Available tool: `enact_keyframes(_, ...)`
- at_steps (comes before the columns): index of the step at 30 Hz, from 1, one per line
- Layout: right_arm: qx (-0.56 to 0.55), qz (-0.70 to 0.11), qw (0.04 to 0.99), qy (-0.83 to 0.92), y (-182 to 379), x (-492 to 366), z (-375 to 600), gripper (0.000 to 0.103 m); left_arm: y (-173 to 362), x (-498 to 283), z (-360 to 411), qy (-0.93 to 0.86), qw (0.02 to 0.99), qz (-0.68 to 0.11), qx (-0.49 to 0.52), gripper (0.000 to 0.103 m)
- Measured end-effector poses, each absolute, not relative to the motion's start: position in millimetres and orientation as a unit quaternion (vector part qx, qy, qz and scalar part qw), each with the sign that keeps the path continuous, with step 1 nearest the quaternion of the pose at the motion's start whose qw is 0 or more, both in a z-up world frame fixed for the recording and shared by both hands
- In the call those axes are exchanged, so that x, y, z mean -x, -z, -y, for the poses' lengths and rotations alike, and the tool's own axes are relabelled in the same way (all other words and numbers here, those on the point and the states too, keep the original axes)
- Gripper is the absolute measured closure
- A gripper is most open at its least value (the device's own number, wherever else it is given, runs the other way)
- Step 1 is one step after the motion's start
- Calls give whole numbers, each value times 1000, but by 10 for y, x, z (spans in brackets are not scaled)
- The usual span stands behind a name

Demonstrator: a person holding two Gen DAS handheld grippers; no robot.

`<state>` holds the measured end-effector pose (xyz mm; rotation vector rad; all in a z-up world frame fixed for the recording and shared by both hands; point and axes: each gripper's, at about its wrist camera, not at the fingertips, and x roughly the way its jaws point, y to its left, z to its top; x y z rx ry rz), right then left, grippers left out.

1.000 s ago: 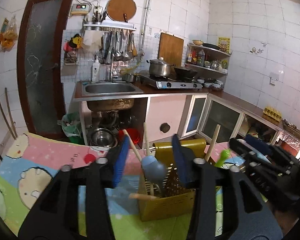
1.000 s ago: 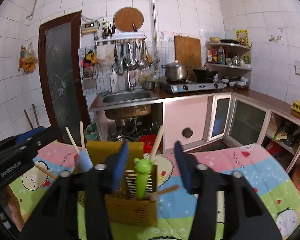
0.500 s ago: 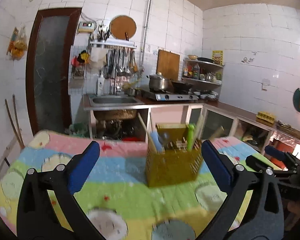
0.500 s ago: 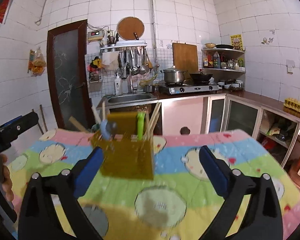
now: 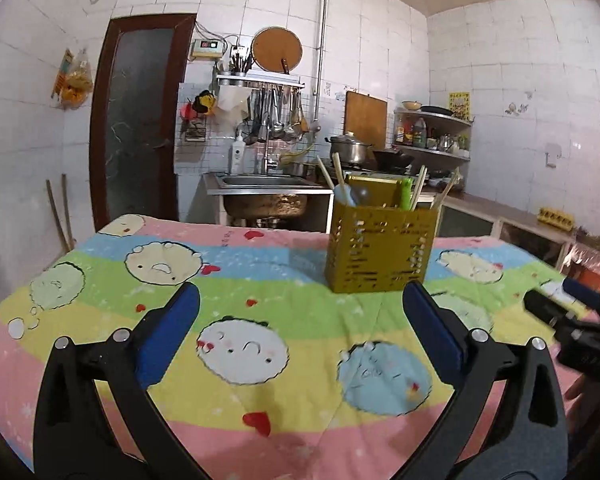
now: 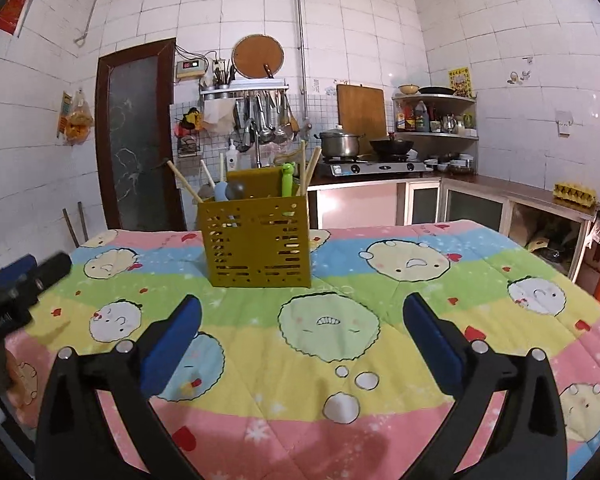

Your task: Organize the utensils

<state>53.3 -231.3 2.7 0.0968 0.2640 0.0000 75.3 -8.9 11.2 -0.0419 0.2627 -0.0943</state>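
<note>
Left wrist view: the left tongs (image 5: 300, 328) fill the bottom of the frame with their blue pads spread wide and nothing between them, hanging above the cartoon-print cloth (image 5: 240, 300) that covers the surface. Right of centre stands the yellow slotted holder (image 5: 380, 254), upright, well apart from the tongs. Out of its top poke wooden chopsticks (image 5: 418, 190), a blue spoon (image 5: 346, 195) and a green-handled utensil (image 5: 405, 194). At the far right edge the other tool shows dark and low over the cloth.

In the right wrist view the holder (image 6: 256, 242) sits left of centre, and the right tongs (image 6: 302, 326) at the bottom are likewise spread apart and empty, well short of it. No loose utensil shows on the cloth in either view.

Judging by this, the sorting step looks finished or close to it, since everything visible is already in the holder. The next move would call for a check of the surface for stragglers; any found would need a pinch on the handle and an upright drop into the holder without tipping it.
</note>
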Motion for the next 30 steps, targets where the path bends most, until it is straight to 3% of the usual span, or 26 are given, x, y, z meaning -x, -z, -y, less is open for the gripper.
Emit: enact_keyframes(30,-26,-110,993,25,18,-419,2213,4,-8,-642,170,27,993,-117,-7,5)
